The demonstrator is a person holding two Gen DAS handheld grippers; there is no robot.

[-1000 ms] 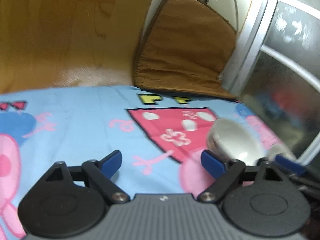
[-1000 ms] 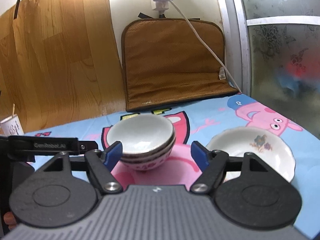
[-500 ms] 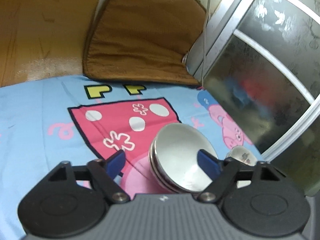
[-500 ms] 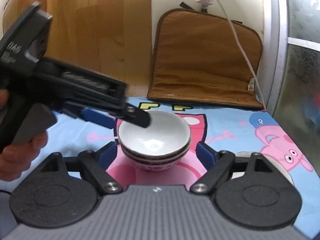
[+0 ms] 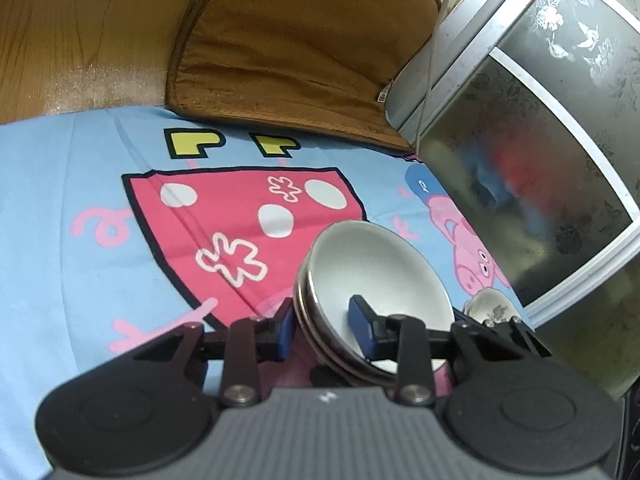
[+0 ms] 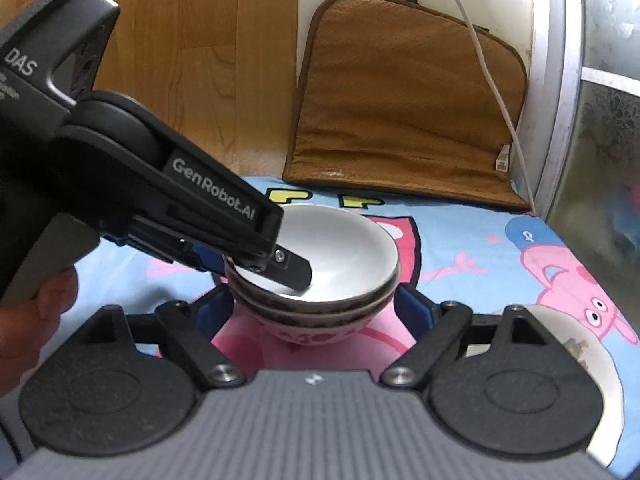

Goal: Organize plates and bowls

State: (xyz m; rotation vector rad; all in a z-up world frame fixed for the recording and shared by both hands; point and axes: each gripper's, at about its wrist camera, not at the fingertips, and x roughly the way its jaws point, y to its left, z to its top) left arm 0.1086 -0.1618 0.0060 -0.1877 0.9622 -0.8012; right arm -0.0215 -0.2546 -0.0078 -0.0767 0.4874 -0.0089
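A stack of white bowls [image 5: 372, 280] [image 6: 336, 256] sits on the cartoon-print cloth [image 5: 100, 216]. My left gripper [image 5: 324, 330] is shut on the stack's near rim, one blue pad inside the top bowl and one outside. In the right wrist view it reaches in from the left [image 6: 256, 264]. My right gripper [image 6: 316, 312] is open, its blue pads on either side of the stack, not touching it. A white plate with a flower print [image 6: 600, 364] lies at the right, also small in the left wrist view [image 5: 494, 308].
A brown cushion [image 6: 404, 104] leans on the wall behind the cloth. A white cable [image 6: 496, 92] hangs across it from a wall plug. A frosted glass door with a metal frame [image 5: 532, 128] stands along the right. Wood panelling [image 6: 192, 52] is at the left.
My left gripper moved right onto the bowl stack and closed on its rim. My right gripper moved a little closer to the stack and stayed open.
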